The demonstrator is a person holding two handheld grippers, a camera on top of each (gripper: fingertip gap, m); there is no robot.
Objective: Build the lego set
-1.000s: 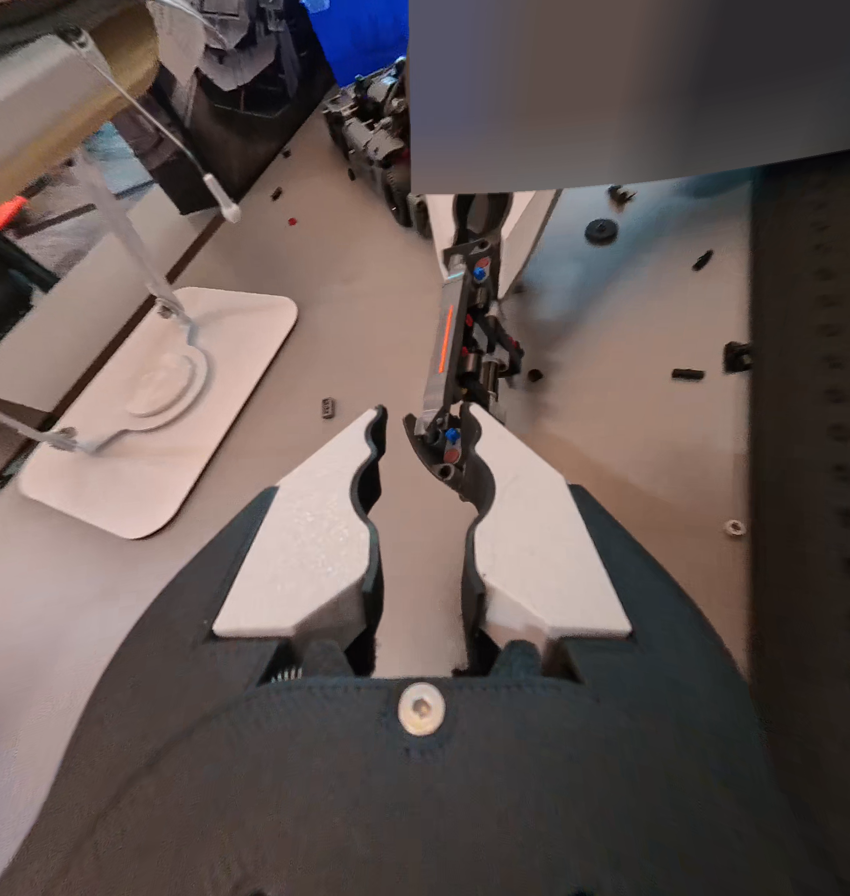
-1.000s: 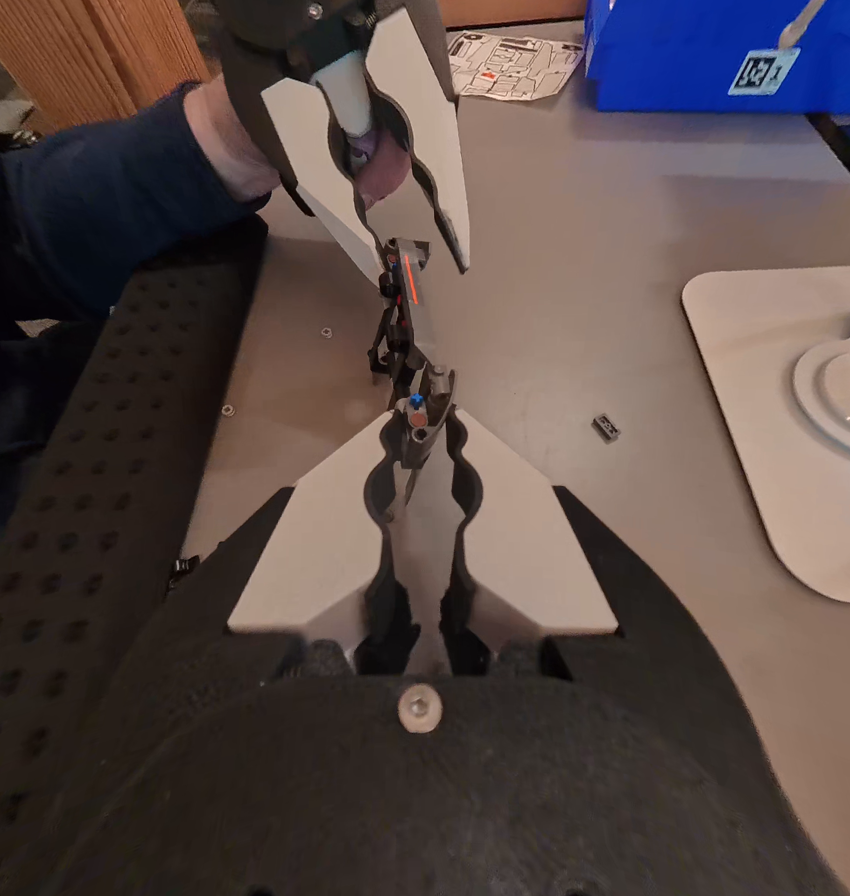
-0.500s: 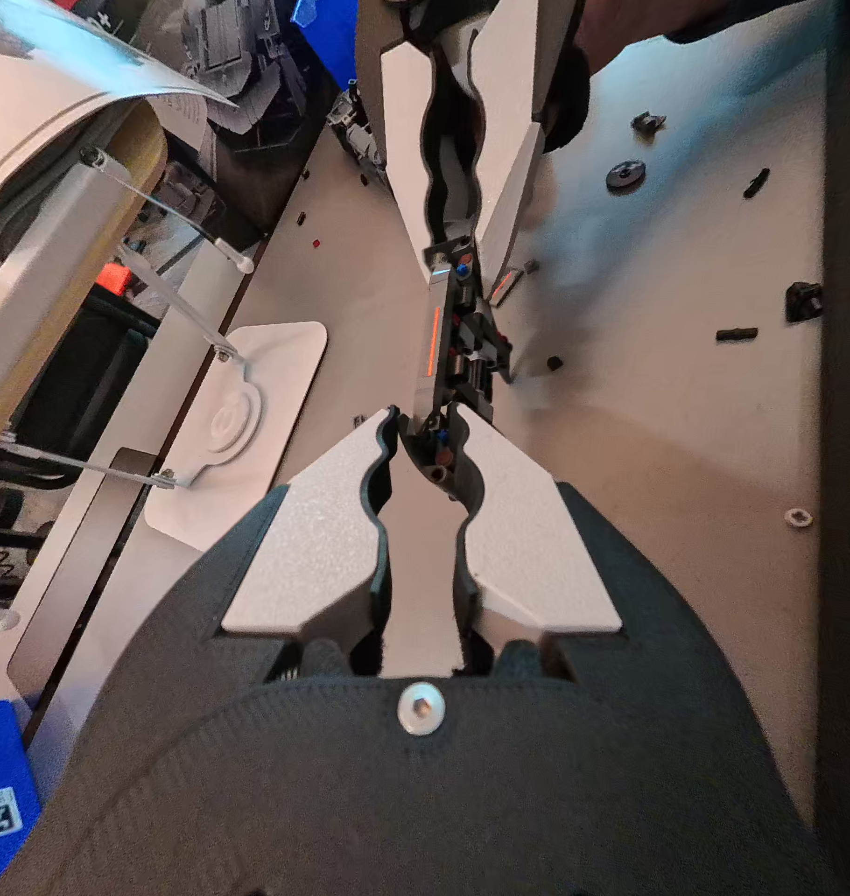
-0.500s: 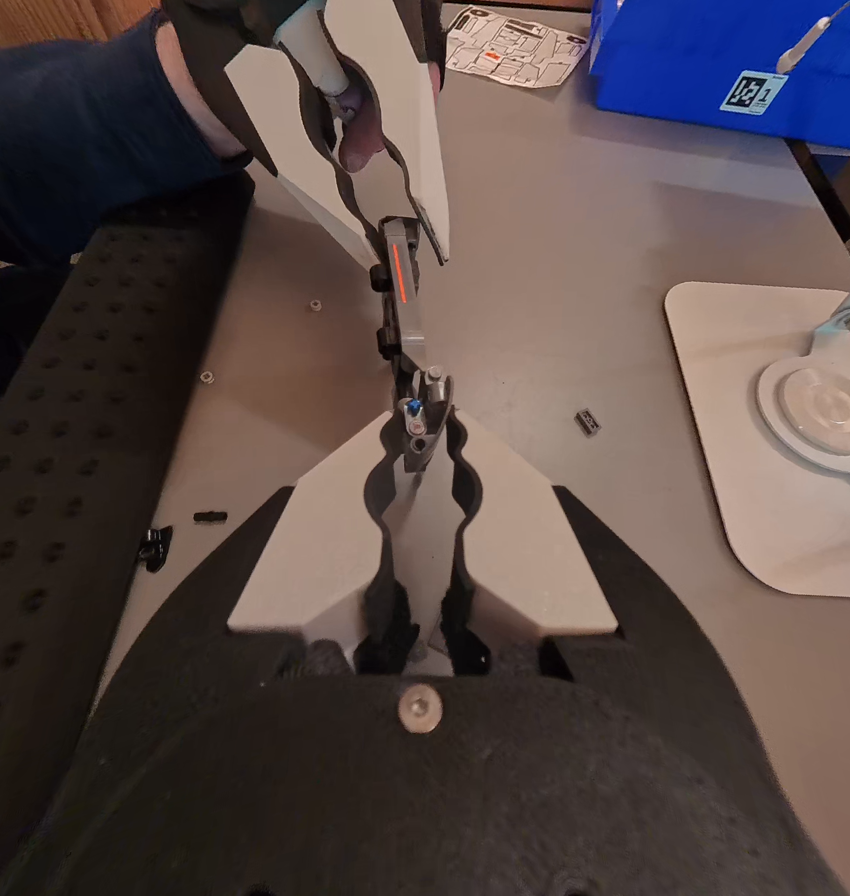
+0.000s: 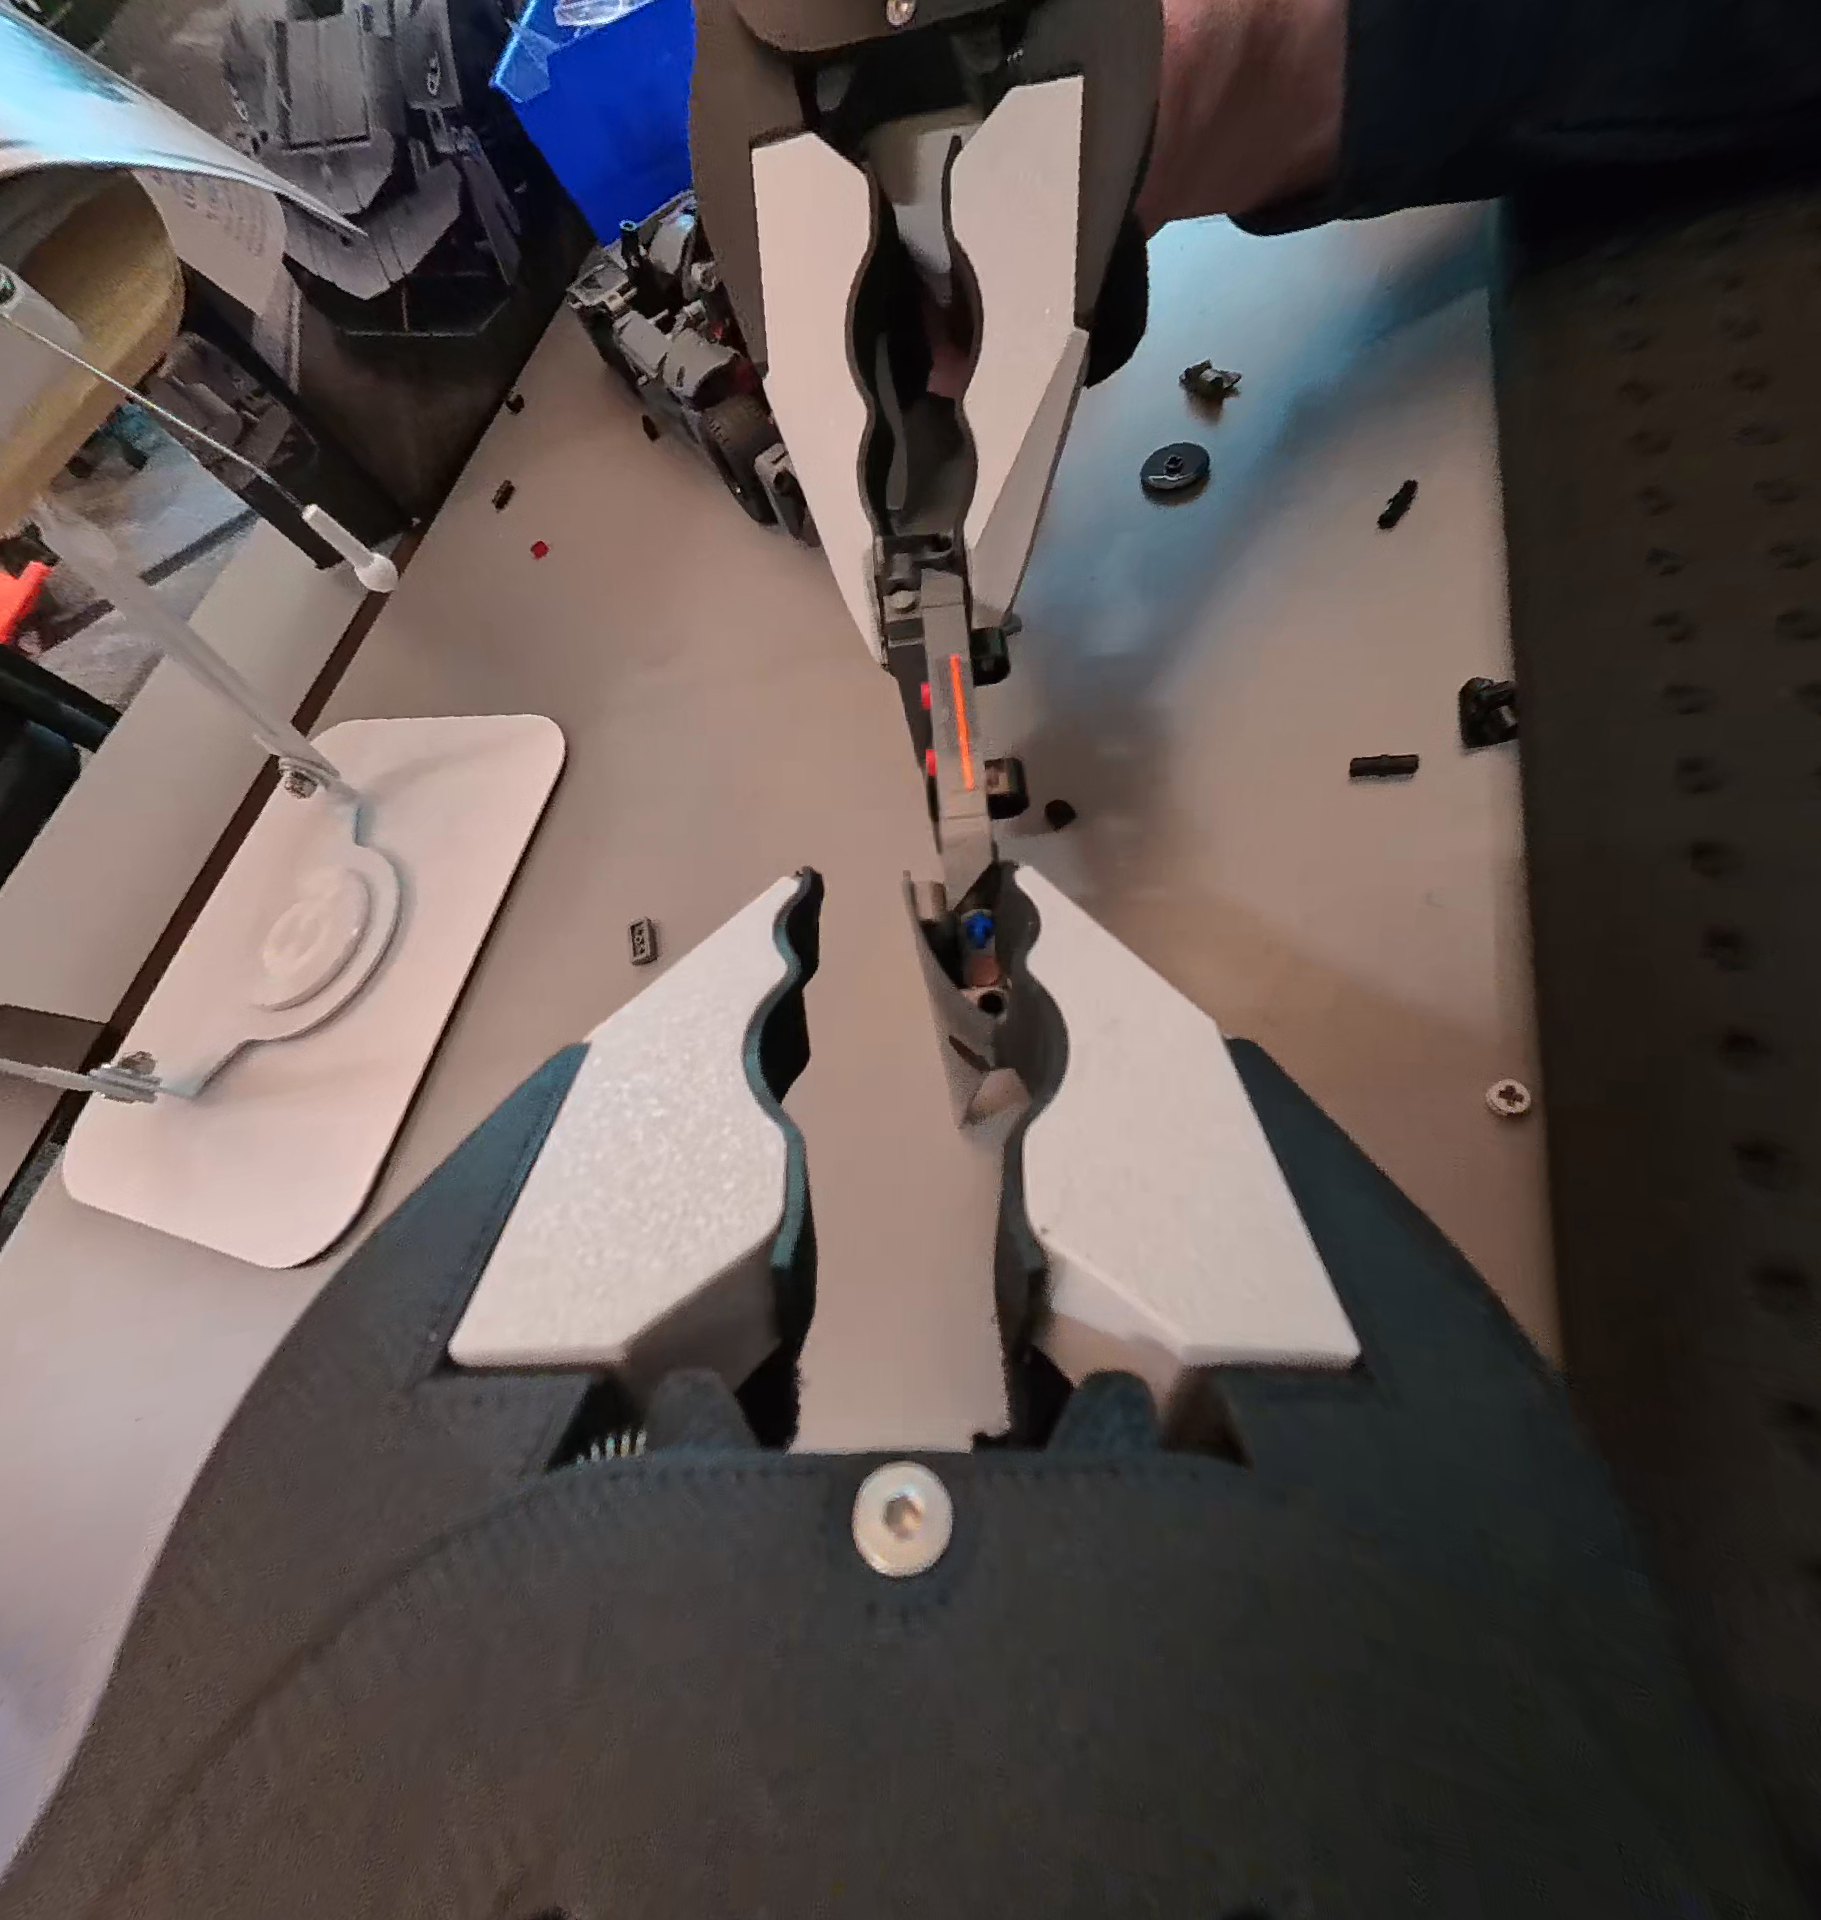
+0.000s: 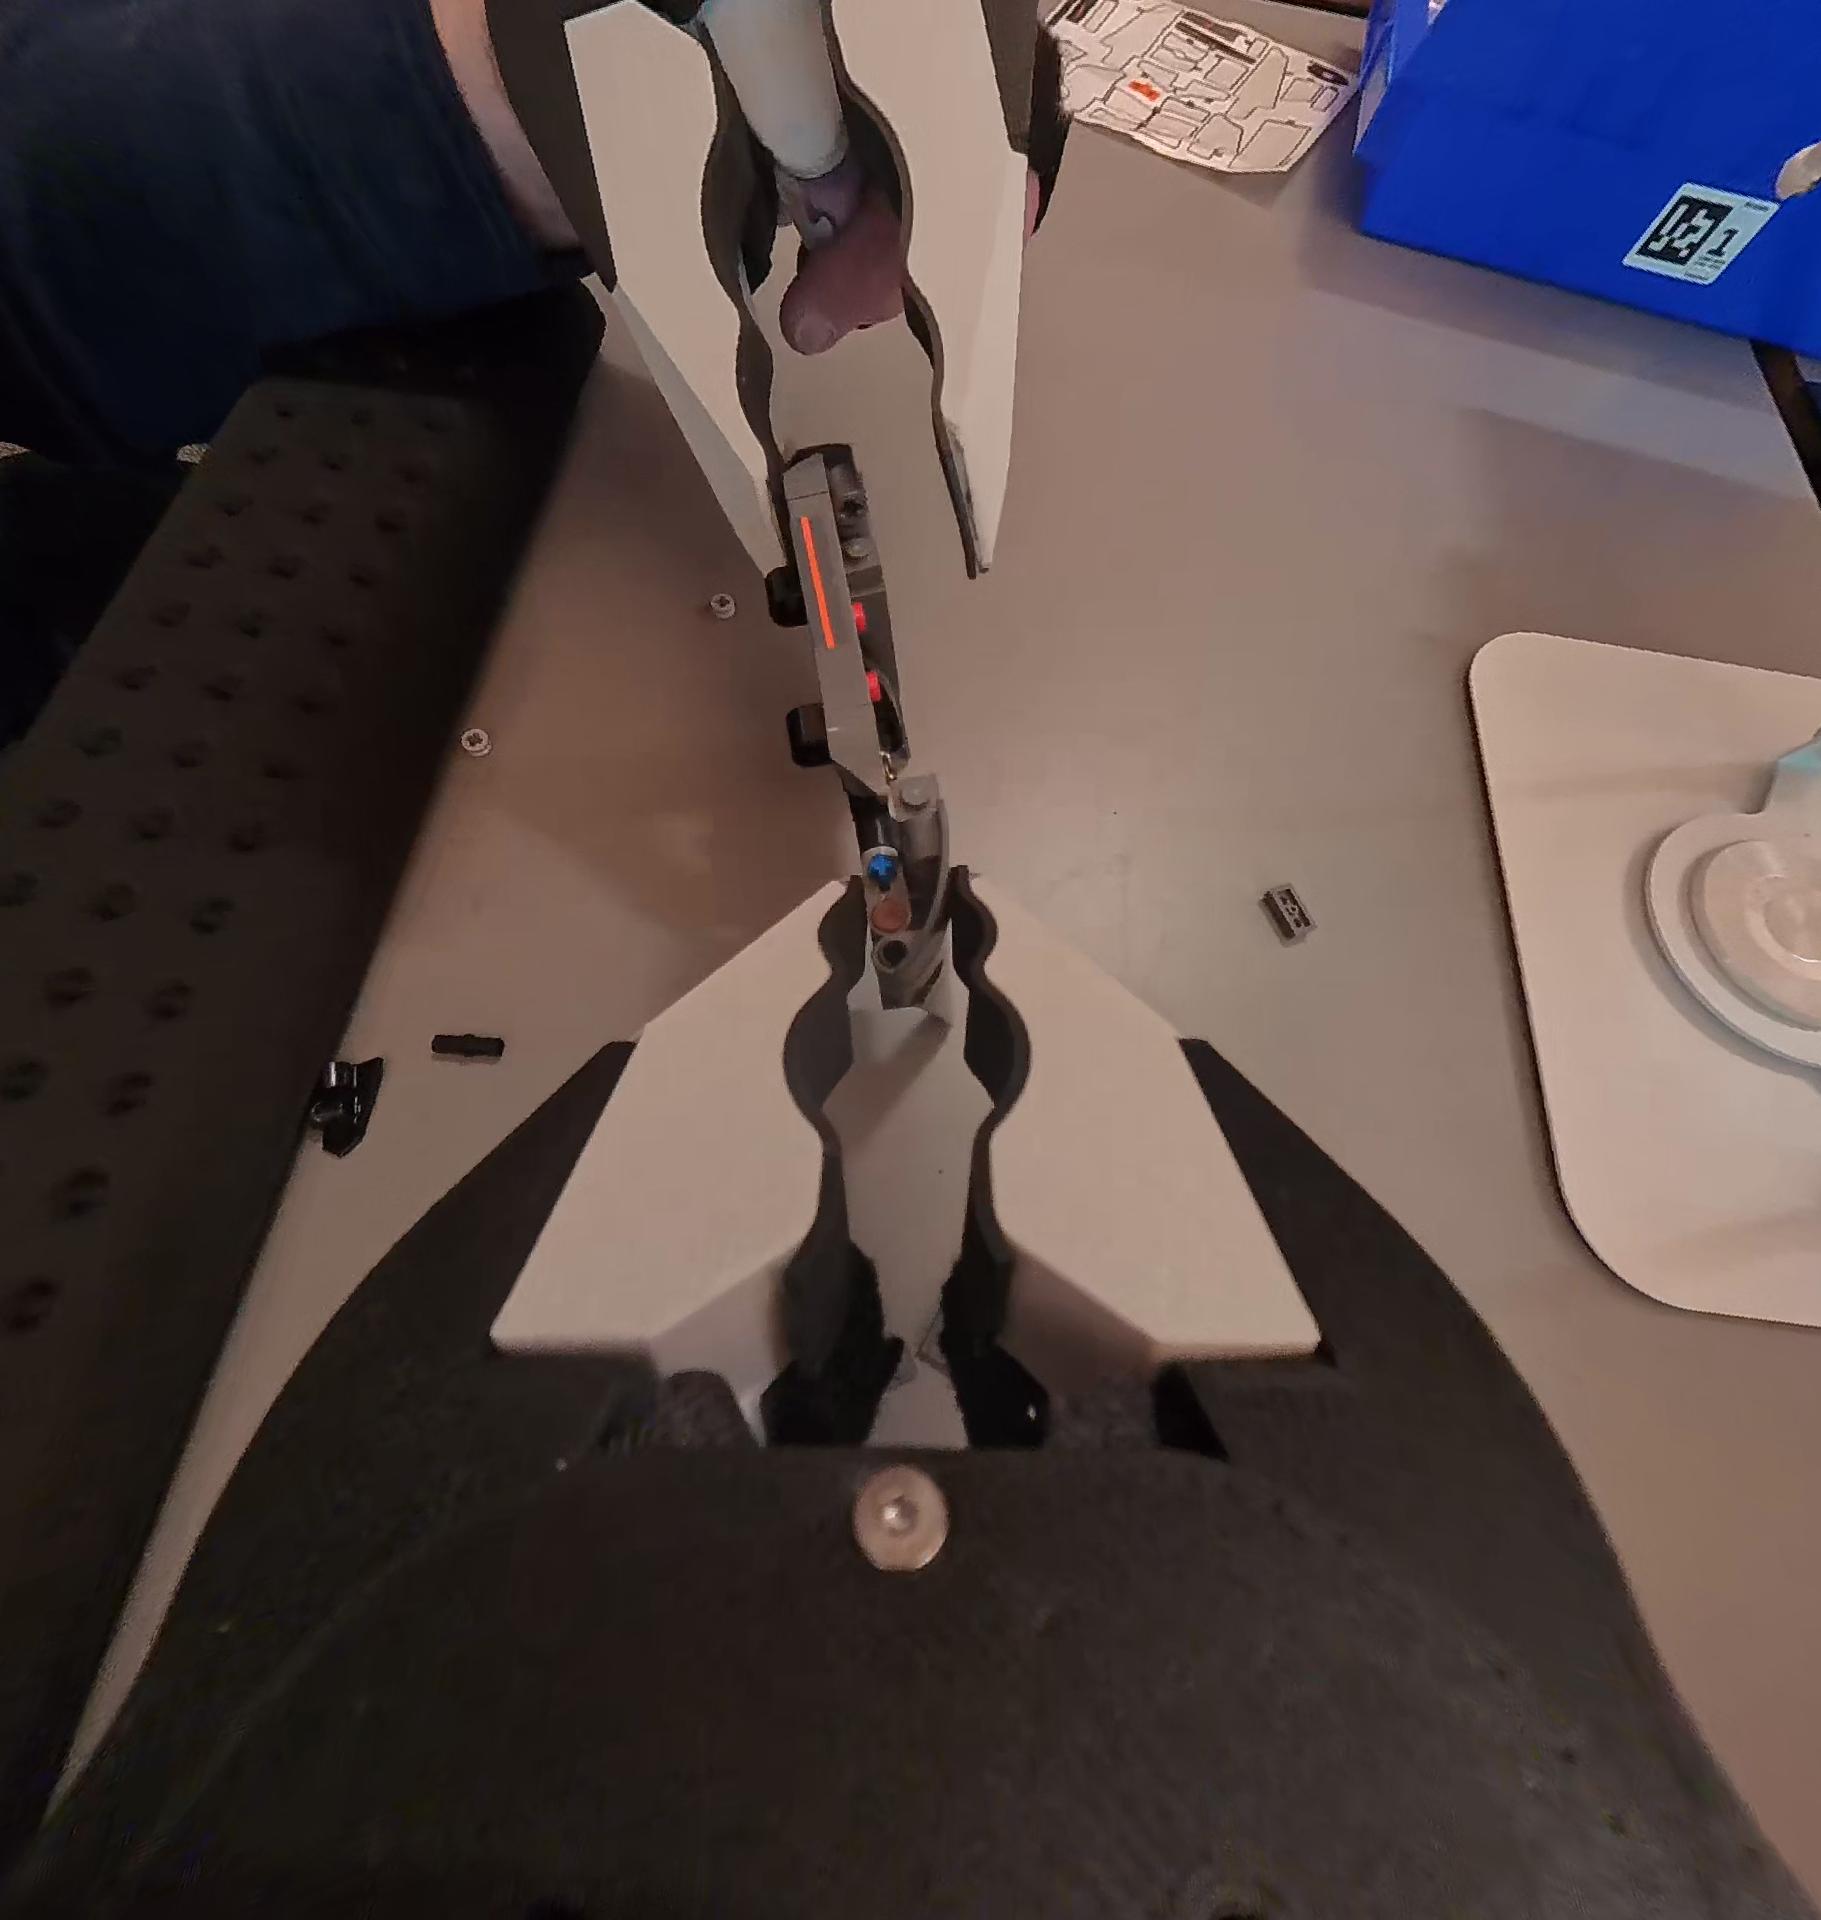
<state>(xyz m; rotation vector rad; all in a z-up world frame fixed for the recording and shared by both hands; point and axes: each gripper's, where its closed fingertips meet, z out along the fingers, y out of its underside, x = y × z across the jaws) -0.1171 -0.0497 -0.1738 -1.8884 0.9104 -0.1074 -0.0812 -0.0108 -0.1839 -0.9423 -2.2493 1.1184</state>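
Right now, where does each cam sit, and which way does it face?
Left wrist view: on the left gripper, looking along its open fingers at the lego assembly; the right gripper and a hand face it.
Right wrist view: on the right gripper, shut on the assembly's opposite end.
Shared: assembly, both grippers, white stand base.

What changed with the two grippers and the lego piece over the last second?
The left hand-held gripper closed on the near end of the grey lego assembly half a second ago and has now opened again; the piece touches only its right finger. The right hand-held gripper stayed shut on the other end.
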